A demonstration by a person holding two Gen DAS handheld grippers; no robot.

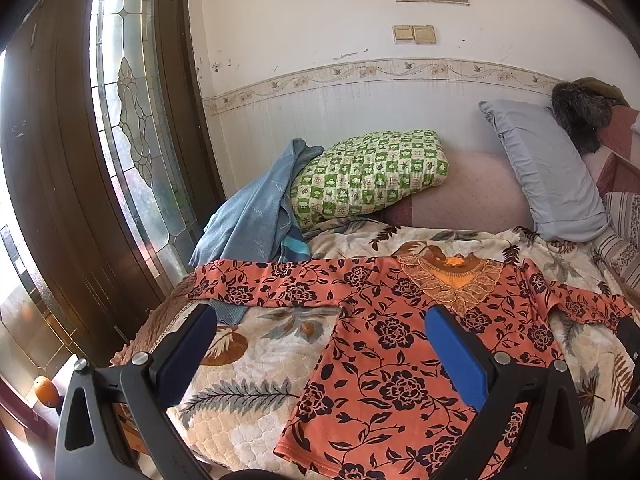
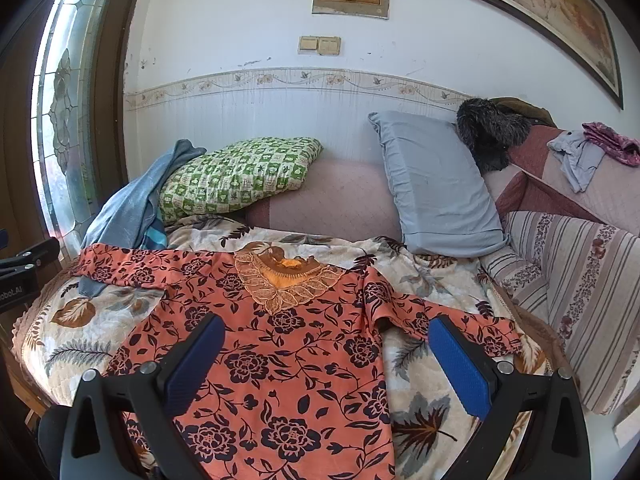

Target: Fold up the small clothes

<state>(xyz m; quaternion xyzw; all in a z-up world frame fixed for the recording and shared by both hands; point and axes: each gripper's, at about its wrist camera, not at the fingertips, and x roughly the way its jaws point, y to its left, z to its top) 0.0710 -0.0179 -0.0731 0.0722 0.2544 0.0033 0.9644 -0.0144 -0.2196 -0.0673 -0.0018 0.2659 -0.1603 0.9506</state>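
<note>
shirt [image 1: 392,344]: flat on bed [image 1: 248,360], sleeves out, unfolded
left claw [image 1: 320,344]: wide, empty
right claw [image 2: 324,356]: wide, empty
left: every fold

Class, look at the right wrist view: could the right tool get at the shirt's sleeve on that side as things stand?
Probably yes. The right tool is open above the floral shirt, and the sleeve lies flat on the blanket with nothing covering it.

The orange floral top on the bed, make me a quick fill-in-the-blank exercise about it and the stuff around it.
The orange floral top lies spread flat, not yet ____.
Both the left gripper and right gripper have their jaws ____.
The checked pillow against the wall is white and ____.
Beside it, nearer the door, lies a ____ garment.

Missing words: folded; open; green; blue
</note>
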